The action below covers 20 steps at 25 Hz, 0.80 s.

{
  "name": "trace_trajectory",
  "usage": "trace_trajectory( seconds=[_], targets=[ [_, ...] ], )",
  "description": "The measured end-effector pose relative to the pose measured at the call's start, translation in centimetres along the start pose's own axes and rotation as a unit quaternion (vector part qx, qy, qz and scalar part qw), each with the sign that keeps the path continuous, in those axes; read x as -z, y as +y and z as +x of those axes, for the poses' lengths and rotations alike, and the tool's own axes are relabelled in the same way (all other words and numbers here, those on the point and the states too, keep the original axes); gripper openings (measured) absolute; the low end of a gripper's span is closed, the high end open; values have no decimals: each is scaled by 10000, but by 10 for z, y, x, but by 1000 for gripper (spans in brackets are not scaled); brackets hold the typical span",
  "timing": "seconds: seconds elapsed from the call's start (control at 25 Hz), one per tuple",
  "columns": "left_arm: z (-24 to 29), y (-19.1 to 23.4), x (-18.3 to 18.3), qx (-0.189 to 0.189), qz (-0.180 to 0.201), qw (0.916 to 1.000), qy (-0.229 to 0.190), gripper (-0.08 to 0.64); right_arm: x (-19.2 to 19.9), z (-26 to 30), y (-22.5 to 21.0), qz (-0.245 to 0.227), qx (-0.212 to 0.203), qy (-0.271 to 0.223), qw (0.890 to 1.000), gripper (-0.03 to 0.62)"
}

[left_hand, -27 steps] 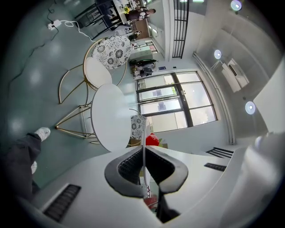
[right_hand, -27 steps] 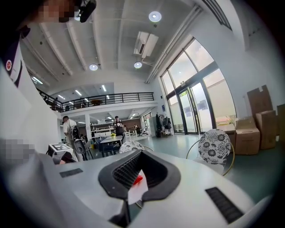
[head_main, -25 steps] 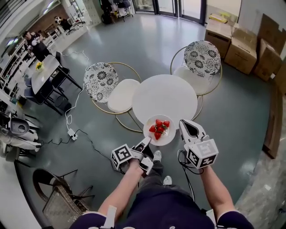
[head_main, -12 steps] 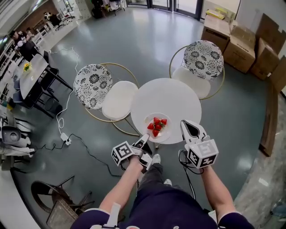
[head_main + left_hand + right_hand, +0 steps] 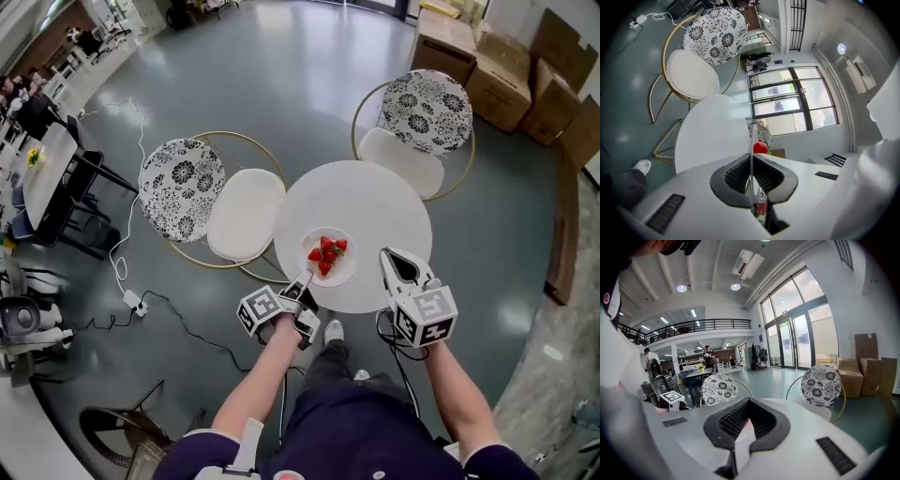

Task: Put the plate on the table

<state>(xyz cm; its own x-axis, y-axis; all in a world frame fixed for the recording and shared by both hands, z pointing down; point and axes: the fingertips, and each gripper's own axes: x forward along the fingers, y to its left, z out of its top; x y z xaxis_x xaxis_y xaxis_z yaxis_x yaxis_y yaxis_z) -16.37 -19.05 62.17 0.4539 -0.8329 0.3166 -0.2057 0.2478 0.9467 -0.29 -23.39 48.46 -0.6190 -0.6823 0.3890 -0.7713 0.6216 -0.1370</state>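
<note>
A white plate (image 5: 330, 258) with several red strawberries (image 5: 324, 253) sits over the near left part of the round white table (image 5: 375, 211). My left gripper (image 5: 304, 279) is shut on the plate's near rim. Whether the plate touches the tabletop I cannot tell. In the left gripper view the plate (image 5: 752, 133) shows edge-on between the dark pads (image 5: 736, 176), with a strawberry (image 5: 760, 147) beyond and the table (image 5: 710, 133) to the left. My right gripper (image 5: 387, 254) hovers over the table's near right edge, jaws together, holding nothing. In its own view the right gripper (image 5: 746, 423) faces the table (image 5: 787, 405).
Two gold-framed chairs with floral backs stand at the table: one on the left (image 5: 178, 186), one at the far right (image 5: 427, 111). Cardboard boxes (image 5: 506, 89) are stacked at the upper right. A cable and power strip (image 5: 131, 300) lie on the floor at left.
My left gripper has carried the plate forward from the table's near edge to further over the tabletop. The right gripper has kept its place beside it.
</note>
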Motion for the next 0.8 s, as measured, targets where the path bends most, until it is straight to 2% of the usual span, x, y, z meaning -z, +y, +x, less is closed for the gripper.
trace_trajectory(
  seconds=[0.4,0.8],
  targets=[
    [35,32,-24,-368,91,9989,259,15,17,22,-9,216,319,330,9987,5],
    [49,58,-35,-697,90,9970,326,15,32,29,-7,380,387,533,9971,5]
  ],
)
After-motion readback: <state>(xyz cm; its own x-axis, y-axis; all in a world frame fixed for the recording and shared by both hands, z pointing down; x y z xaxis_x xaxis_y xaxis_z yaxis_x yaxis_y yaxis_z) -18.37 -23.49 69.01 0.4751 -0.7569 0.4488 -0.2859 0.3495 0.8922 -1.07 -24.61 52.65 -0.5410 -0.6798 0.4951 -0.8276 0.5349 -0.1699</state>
